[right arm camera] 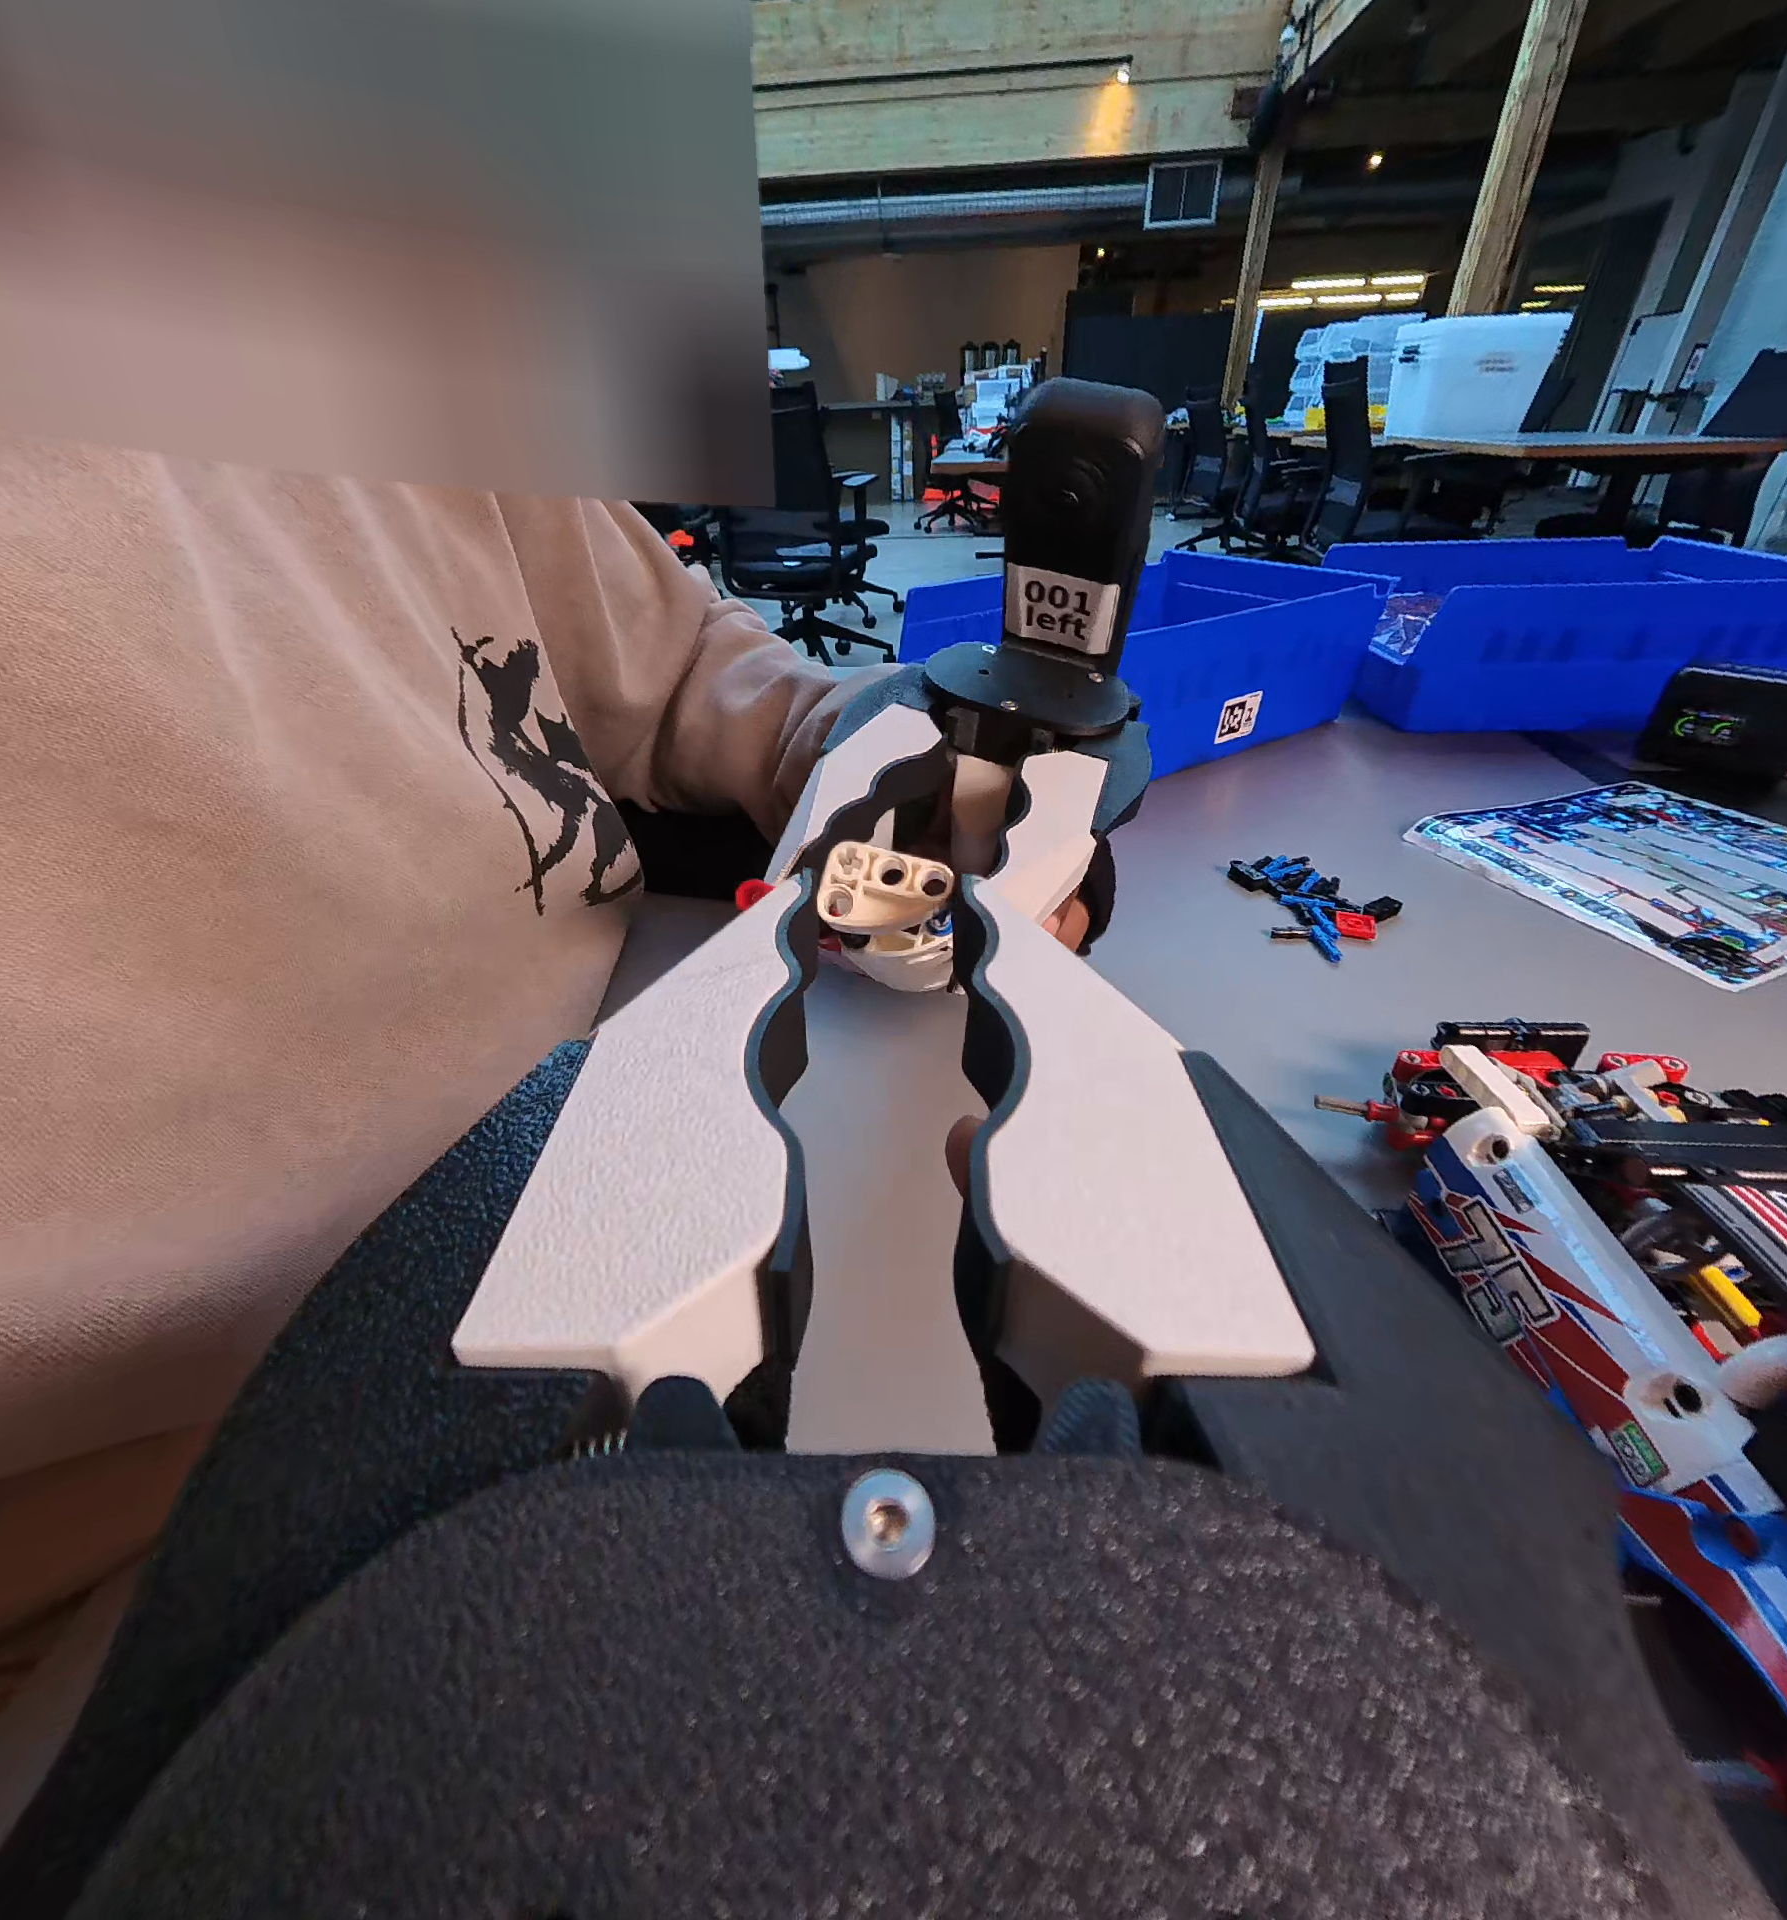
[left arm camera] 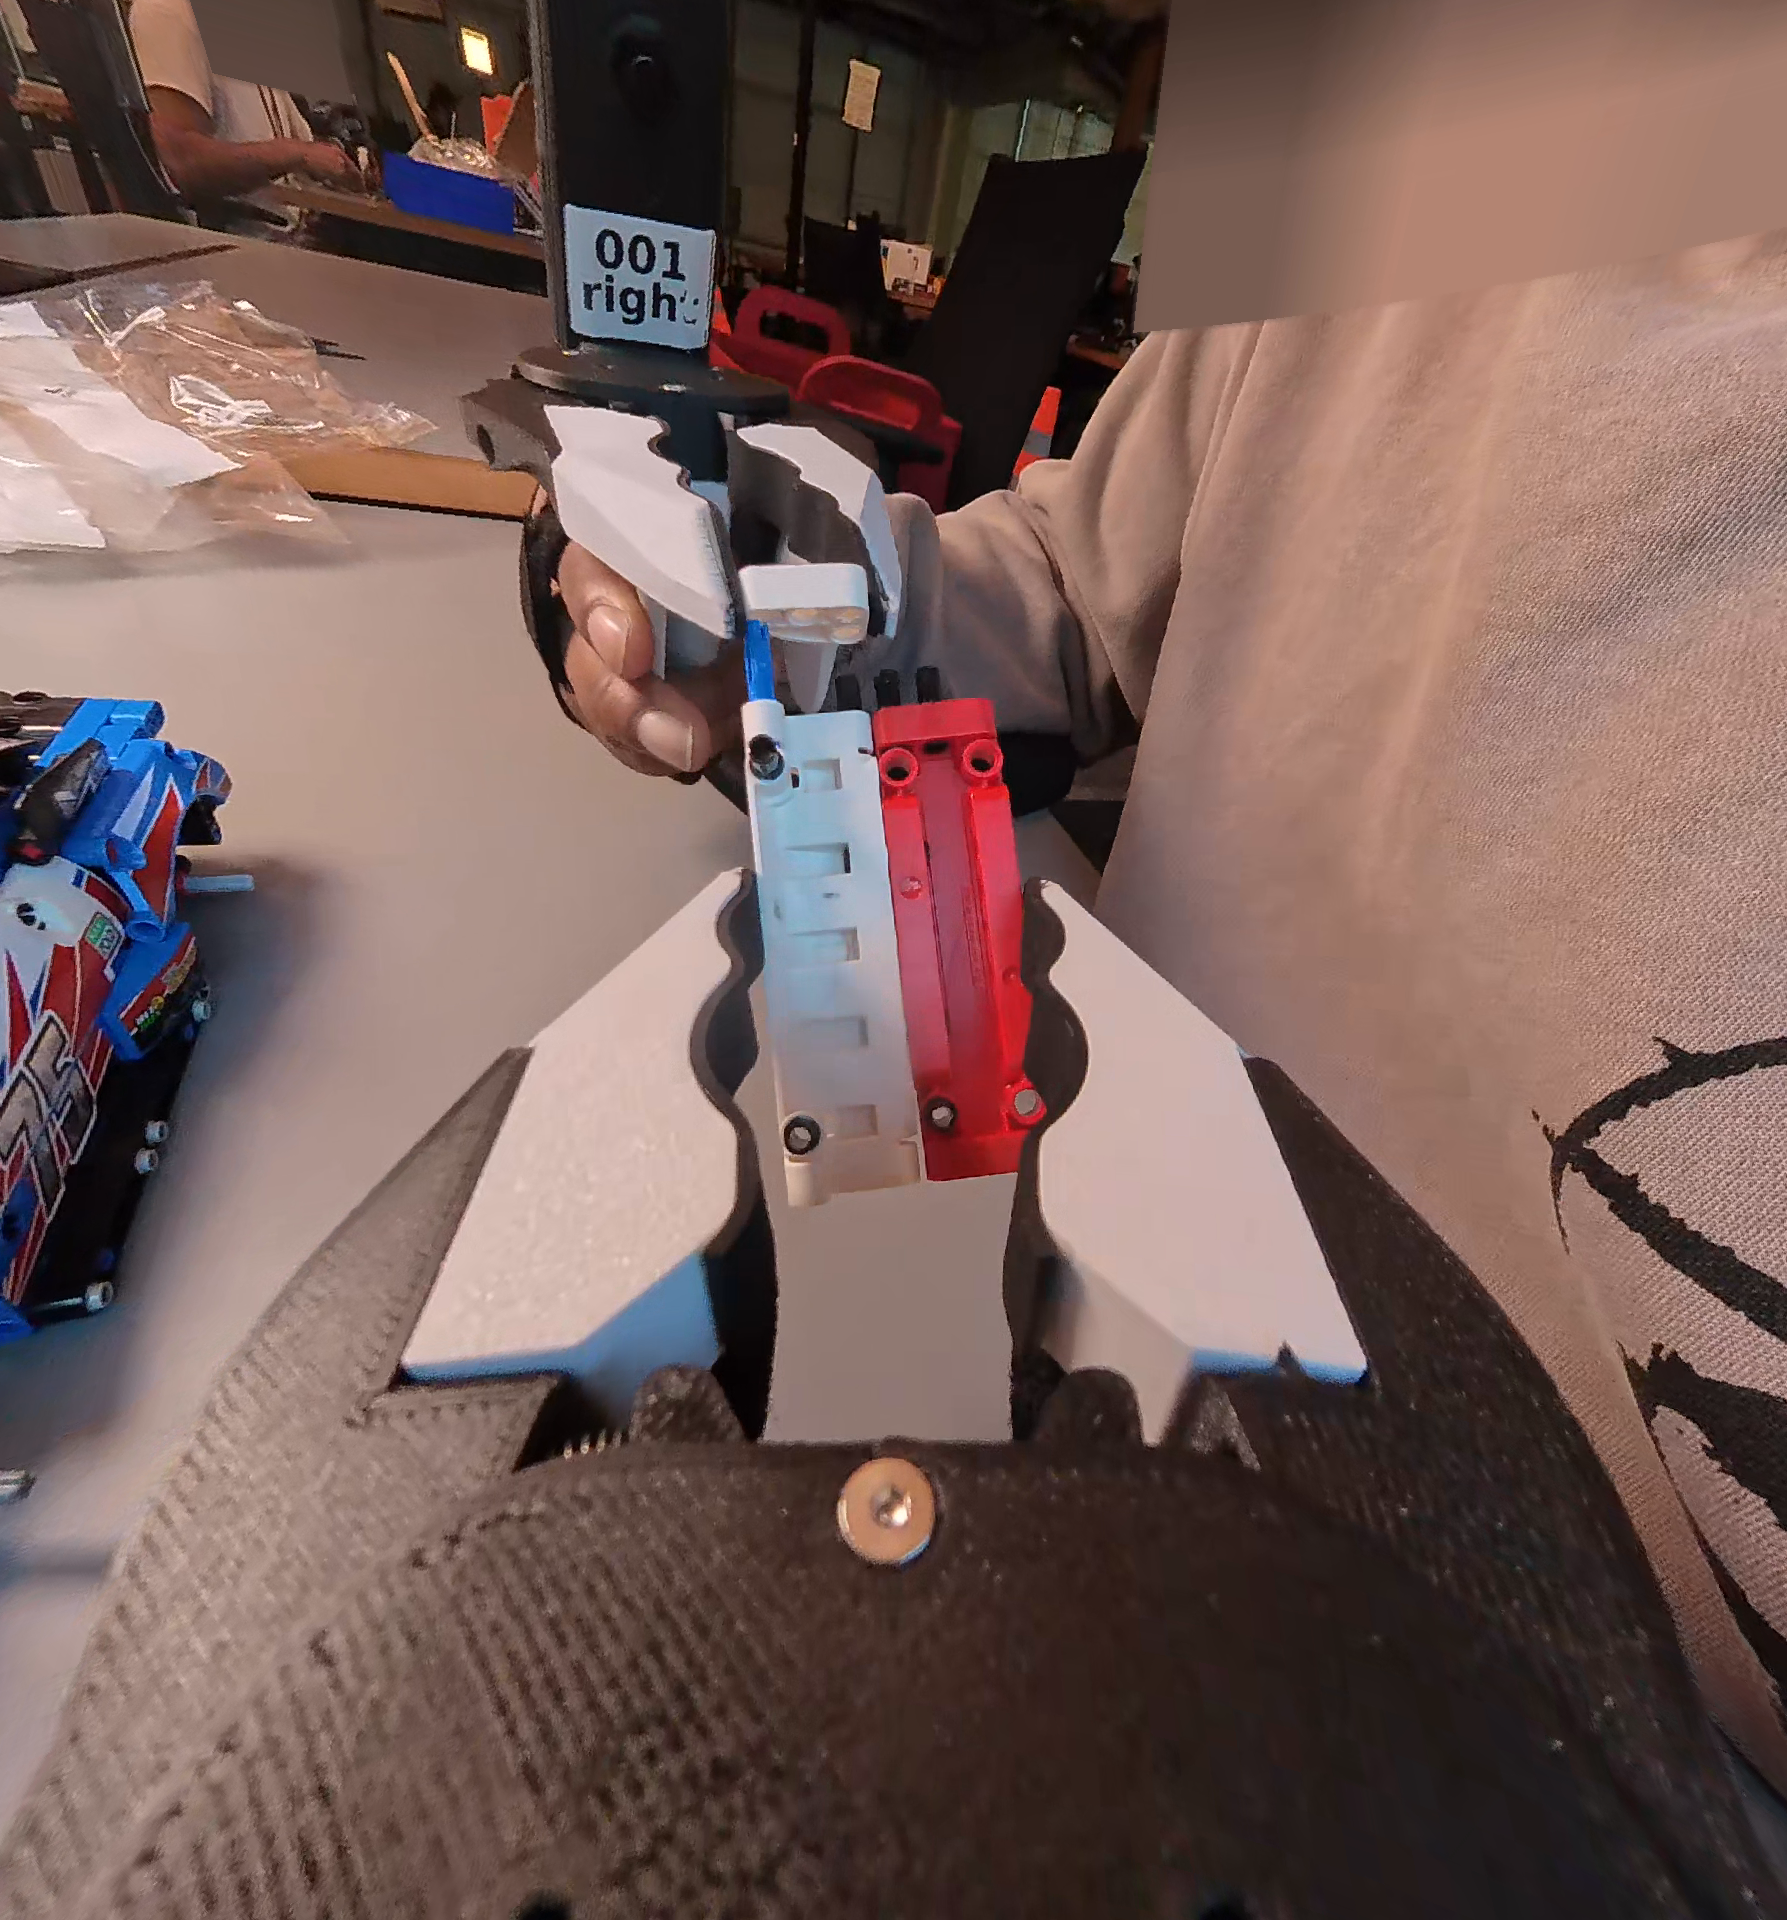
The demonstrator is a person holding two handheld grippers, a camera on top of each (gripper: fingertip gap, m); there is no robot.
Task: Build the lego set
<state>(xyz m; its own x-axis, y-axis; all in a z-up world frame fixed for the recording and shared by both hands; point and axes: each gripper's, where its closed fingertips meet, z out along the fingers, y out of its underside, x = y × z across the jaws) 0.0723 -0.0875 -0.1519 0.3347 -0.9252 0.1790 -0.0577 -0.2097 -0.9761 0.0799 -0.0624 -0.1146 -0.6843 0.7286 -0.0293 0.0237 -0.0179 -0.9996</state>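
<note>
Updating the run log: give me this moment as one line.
left gripper: shut on white-and-red panel block | right gripper: shut on white angled piece | blue pin joins them

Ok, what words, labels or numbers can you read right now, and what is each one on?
I won't quote writing; it stands on these:
White label on the black camera post, left wrist view: legible.
White label on the black camera, right wrist view: legible.
Car model decals: large number legible, small stickers blurred.
Printed sheet: too small.
Blue bin tag: a code mark only.
</note>
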